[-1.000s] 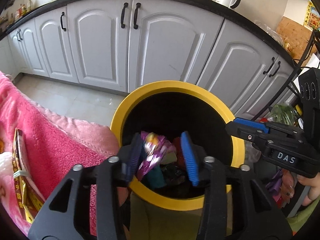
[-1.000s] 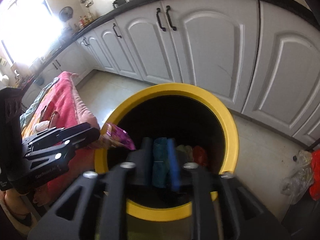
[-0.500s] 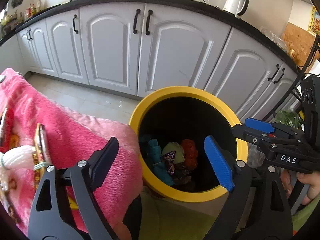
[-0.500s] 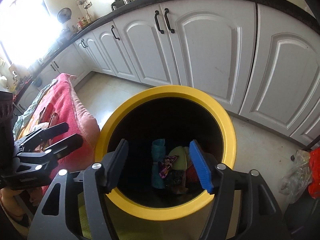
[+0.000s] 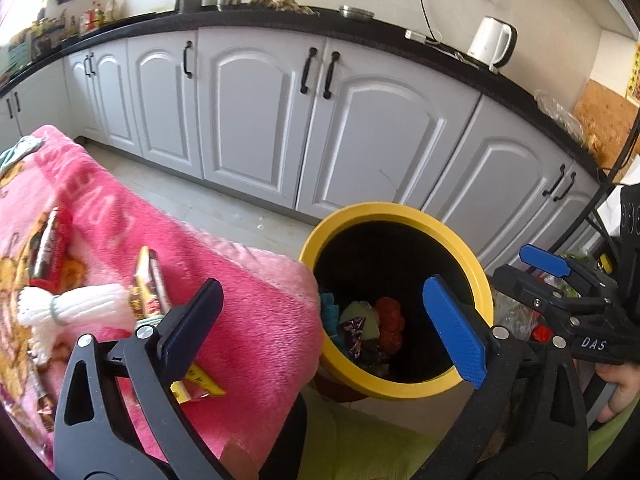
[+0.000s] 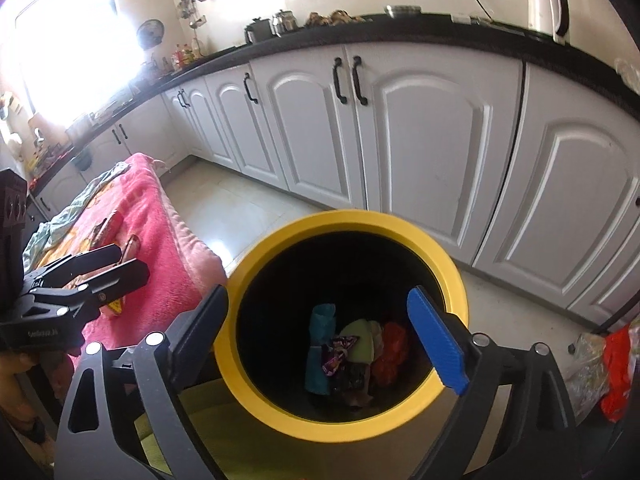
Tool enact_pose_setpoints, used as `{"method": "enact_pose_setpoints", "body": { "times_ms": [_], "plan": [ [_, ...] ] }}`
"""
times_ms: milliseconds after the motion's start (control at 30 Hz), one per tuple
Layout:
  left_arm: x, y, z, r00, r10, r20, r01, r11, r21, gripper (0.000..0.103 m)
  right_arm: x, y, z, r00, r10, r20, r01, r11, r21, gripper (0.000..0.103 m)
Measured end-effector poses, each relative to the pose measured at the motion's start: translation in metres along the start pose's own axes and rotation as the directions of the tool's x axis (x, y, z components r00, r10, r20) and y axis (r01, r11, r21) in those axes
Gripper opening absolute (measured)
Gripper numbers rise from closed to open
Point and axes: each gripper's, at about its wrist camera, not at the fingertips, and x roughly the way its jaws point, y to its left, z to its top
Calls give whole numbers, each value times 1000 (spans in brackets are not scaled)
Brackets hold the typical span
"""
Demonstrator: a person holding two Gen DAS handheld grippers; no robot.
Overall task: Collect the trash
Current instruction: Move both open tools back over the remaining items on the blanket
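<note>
Left wrist view: on the pink blanket (image 5: pixel 248 320) to my left lie more wrappers, a red one (image 5: pixel 46 248) far left and a yellow-brown packet (image 5: pixel 148 288) nearer; the yellow-rimmed bin (image 5: pixel 400 212) sits right of them with trash already at its bottom. Next I should swing left, come down low over the packet, and pinch one edge without catching the fleece. My left gripper (image 5: pixel 320 320) and right gripper (image 6: pixel 318 340) are both opening wide, jaws apart, nothing between them.
</note>
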Motion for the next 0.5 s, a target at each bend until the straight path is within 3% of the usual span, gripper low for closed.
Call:
{"method": "enact_pose_setpoints", "body": {
  "times_ms": [500],
  "plan": [
    [-52,28,-3,996,18,84,-13,998,-59,92,-35,43,8,995,23,92,-14,995,-99,96]
  ]
}}
